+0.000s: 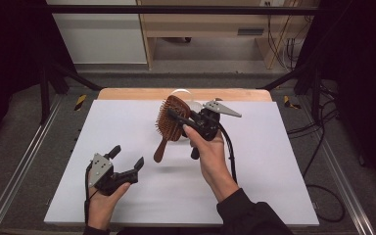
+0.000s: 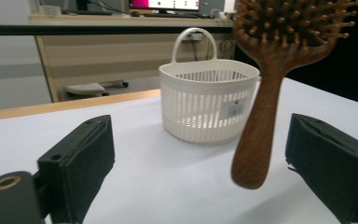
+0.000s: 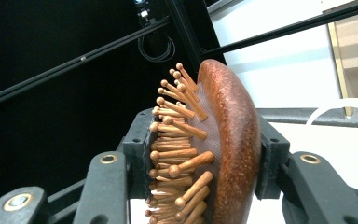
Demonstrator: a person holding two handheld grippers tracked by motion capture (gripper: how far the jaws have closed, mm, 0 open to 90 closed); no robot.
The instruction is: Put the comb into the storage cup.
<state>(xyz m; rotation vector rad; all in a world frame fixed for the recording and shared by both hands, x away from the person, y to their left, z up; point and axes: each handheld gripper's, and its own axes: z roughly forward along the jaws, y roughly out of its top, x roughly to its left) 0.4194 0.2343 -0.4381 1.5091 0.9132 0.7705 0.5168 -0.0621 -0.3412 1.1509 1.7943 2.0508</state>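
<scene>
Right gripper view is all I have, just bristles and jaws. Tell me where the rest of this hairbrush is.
Observer: The hairbrush hangs above the white table; its handle points down toward the person and touches nothing.
Operator: Report the left gripper.
Observer: The left gripper sits low at the near left, jaws wide open with nothing pressed between them. In the left gripper view the brush handle shows between the jaws, farther off.
Operator: Say what lies beyond the brush.
Observer: A white slatted basket with a loop handle stands upright near the table's far edge, behind the brush.
Operator: Confirm my grip.
Observer: The right gripper clamps the brush head, one pad on the bristles, one on its back.
</scene>
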